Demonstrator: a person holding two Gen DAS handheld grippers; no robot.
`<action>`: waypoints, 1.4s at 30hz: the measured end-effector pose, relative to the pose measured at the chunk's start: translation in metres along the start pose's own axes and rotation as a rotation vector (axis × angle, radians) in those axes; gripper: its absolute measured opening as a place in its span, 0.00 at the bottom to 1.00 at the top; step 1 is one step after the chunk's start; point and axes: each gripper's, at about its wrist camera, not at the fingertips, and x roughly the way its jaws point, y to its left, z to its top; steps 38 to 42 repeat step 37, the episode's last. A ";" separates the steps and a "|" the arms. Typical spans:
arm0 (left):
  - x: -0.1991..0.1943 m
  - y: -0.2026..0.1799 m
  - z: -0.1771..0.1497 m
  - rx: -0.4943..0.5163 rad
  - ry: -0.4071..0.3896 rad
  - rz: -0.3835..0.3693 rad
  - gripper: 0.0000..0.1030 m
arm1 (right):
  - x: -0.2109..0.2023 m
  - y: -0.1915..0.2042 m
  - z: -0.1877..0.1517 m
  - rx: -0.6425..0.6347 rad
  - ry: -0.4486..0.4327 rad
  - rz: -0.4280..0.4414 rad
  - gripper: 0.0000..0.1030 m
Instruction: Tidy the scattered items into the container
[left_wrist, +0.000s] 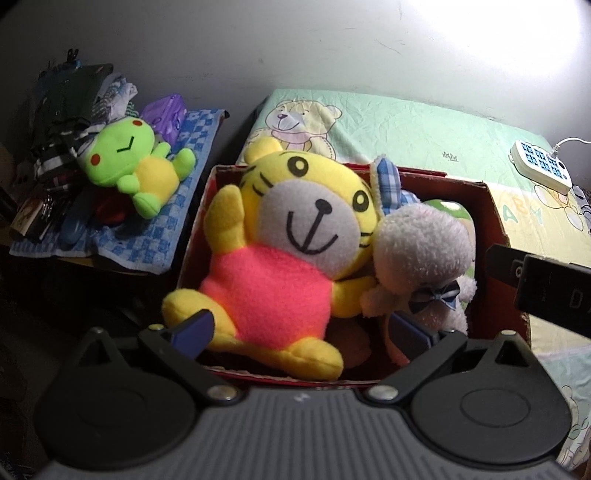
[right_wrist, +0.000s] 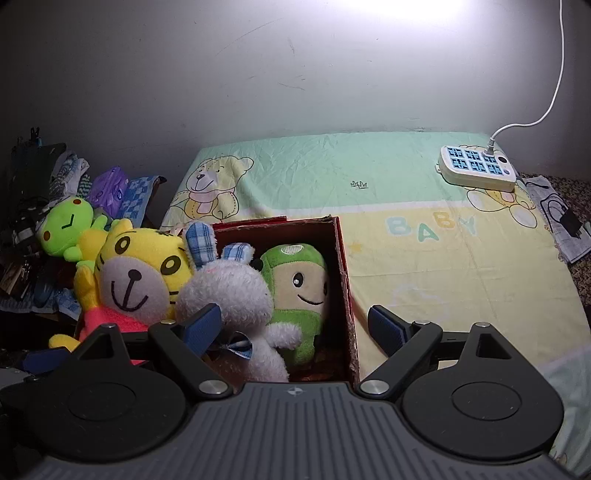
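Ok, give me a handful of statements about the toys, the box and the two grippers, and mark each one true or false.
1. The yellow tiger plush lies in the red box. True.
2. The green frog plush is inside the box. False: it lies outside, on the blue checkered cloth beside the box.
3. The left gripper is clamped on the tiger. False: its jaws stand open, with the tiger's lower body between them.
4. The white bunny plush sits between the tiger and the green-hooded doll. True.
5. The right gripper is open and holds nothing. True.
6. The power strip is in the box. False: it lies on the bed sheet.
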 end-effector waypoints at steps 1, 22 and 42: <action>0.000 0.000 0.000 0.001 0.000 0.009 0.98 | 0.000 0.002 0.000 -0.011 0.003 -0.001 0.86; 0.001 -0.005 -0.012 0.020 -0.024 0.048 0.98 | -0.002 -0.002 -0.010 -0.015 0.026 -0.004 0.85; -0.002 -0.002 -0.017 0.003 -0.058 0.091 0.95 | -0.004 -0.001 -0.014 -0.017 0.018 0.003 0.85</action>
